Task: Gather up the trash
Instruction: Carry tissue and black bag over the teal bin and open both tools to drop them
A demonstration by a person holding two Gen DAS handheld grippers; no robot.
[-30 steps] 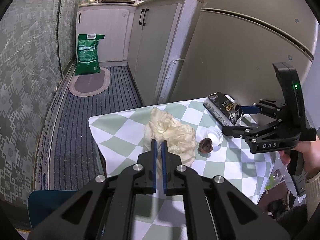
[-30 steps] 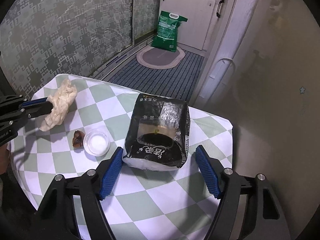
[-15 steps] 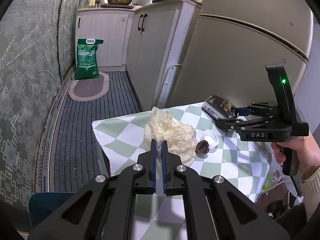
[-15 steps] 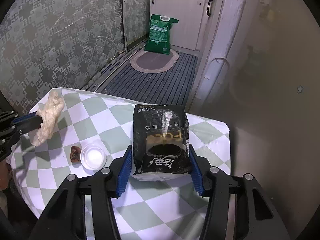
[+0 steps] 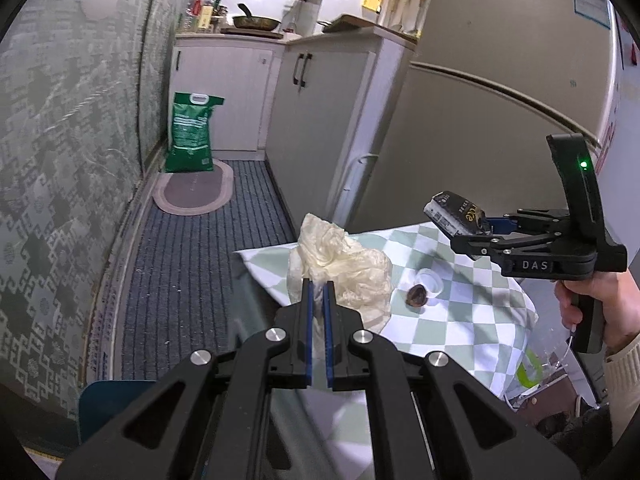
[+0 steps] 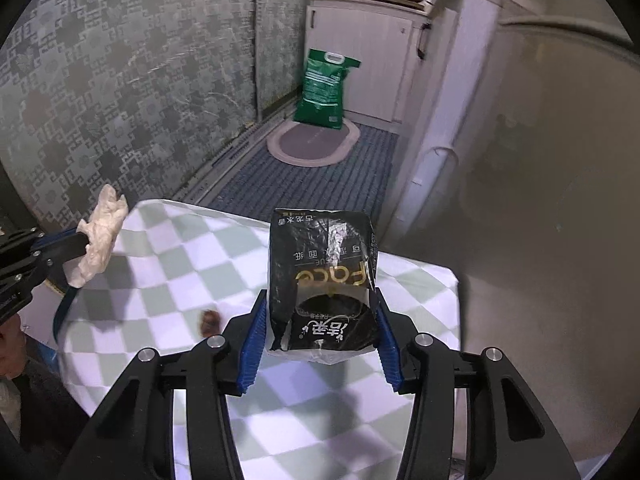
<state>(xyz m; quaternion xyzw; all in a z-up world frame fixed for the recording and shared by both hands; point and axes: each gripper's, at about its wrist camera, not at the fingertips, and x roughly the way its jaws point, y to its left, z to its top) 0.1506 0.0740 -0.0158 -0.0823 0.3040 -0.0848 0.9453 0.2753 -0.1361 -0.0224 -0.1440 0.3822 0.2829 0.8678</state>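
The right gripper [image 6: 320,332] is closing on the black pack [image 6: 322,276], now lifting it off the table [image 6: 168,256].

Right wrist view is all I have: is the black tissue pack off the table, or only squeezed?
Observer: Off it. The left wrist view shows the black tissue pack in the air above the checked tablecloth, between the closing jaws of the right hand-held gripper.
Operator: Anything beside the brown scrap?
Observer: A small clear cup, right beside it; a finger of your hand-held gripper hides it.
Operator: Left side?
Observer: The left hand-held gripper has its pads almost together on the pale crumpled wrapper.
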